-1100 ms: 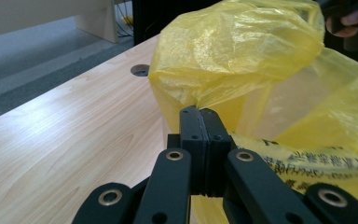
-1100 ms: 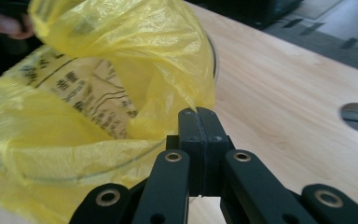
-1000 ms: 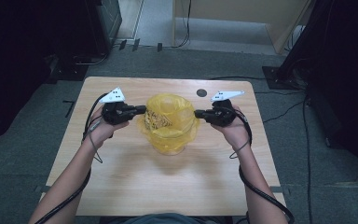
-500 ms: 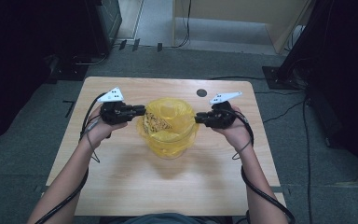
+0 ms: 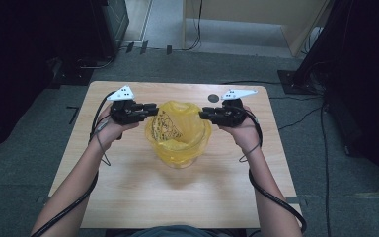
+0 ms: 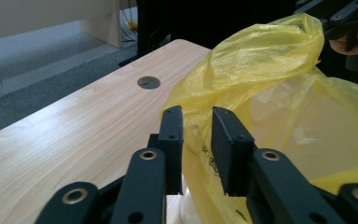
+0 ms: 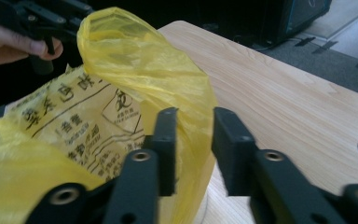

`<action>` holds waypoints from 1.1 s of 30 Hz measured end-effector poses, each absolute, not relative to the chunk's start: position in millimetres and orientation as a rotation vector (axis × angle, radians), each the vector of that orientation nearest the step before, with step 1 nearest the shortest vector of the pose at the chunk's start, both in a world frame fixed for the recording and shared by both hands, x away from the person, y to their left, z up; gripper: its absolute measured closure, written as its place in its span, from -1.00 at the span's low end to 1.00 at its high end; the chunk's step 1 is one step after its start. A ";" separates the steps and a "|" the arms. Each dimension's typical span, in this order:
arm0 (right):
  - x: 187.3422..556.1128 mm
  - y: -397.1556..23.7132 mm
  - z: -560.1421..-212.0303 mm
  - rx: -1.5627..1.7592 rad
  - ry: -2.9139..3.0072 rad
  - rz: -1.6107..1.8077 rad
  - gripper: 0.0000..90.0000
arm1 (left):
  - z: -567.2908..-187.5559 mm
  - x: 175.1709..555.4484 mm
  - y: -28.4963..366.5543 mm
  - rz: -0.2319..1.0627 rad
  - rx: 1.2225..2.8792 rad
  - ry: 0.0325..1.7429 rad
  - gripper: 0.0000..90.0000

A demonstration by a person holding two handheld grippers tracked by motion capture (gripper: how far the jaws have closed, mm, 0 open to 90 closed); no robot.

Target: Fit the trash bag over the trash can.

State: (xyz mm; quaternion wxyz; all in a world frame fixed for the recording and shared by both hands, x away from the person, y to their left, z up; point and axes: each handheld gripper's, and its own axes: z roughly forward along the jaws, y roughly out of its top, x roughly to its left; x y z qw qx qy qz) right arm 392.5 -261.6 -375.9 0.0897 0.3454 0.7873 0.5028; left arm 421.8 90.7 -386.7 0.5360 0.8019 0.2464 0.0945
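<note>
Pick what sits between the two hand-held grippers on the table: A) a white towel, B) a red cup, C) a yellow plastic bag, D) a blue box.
C: the yellow bag stands open on the table, between the left hand-held gripper and the right hand-held gripper.

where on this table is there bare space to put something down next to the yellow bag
The widest bare stretch of the table lies between the yellow bag and the near edge, between the forearms. Narrower strips run outside each hand, plus the far edge by the round hole. The middle is crowded: the left gripper and right gripper flank the bag's rim.
</note>
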 end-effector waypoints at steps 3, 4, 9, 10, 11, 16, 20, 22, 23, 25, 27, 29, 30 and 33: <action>398.2 -257.2 -377.1 1.045 2.329 1.466 0.85 | -388.5 425.2 88.1 0.245 1.912 0.600 0.83; 400.3 -256.7 -377.6 1.056 2.316 1.463 0.85 | -389.3 426.6 86.9 0.255 1.913 0.606 0.88; 411.6 -256.4 -387.2 1.152 2.260 1.447 0.91 | -397.2 432.6 81.8 0.273 1.906 0.632 0.91; 413.2 -255.7 -390.4 1.160 2.259 1.448 0.91 | -399.6 433.1 80.4 0.269 1.909 0.634 0.92; 414.5 -254.9 -393.5 1.167 2.267 1.448 0.91 | -402.0 433.6 79.2 0.265 1.915 0.632 0.92; 417.1 -248.7 -404.7 1.150 2.306 1.380 0.94 | -408.8 433.3 75.4 0.248 1.926 0.633 1.00; 413.3 -244.1 -418.3 1.140 2.346 1.352 0.96 | -415.6 431.5 74.5 0.218 1.956 0.631 1.00; 410.2 -245.9 -424.4 1.167 2.345 1.385 1.00 | -420.3 430.1 76.0 0.197 1.948 0.634 1.00; 408.5 -246.2 -426.4 1.175 2.356 1.383 1.00 | -422.4 429.1 76.5 0.188 1.938 0.637 1.00; 405.4 -246.1 -429.4 1.165 2.381 1.371 1.00 | -425.8 426.5 77.0 0.166 1.943 0.643 1.00; 400.9 -244.8 -431.1 1.157 2.408 1.341 1.00 | -428.4 420.4 77.7 0.156 1.954 0.630 1.00; 395.9 -245.1 -432.9 1.137 2.429 1.341 1.00 | -430.4 413.9 79.5 0.171 1.940 0.609 1.00; 393.9 -245.7 -433.2 1.134 2.428 1.343 0.99 | -431.7 411.9 80.1 0.175 1.931 0.607 1.00; 393.3 -247.3 -435.2 1.141 2.411 1.346 0.77 | -433.6 409.8 83.6 0.164 1.904 0.660 0.87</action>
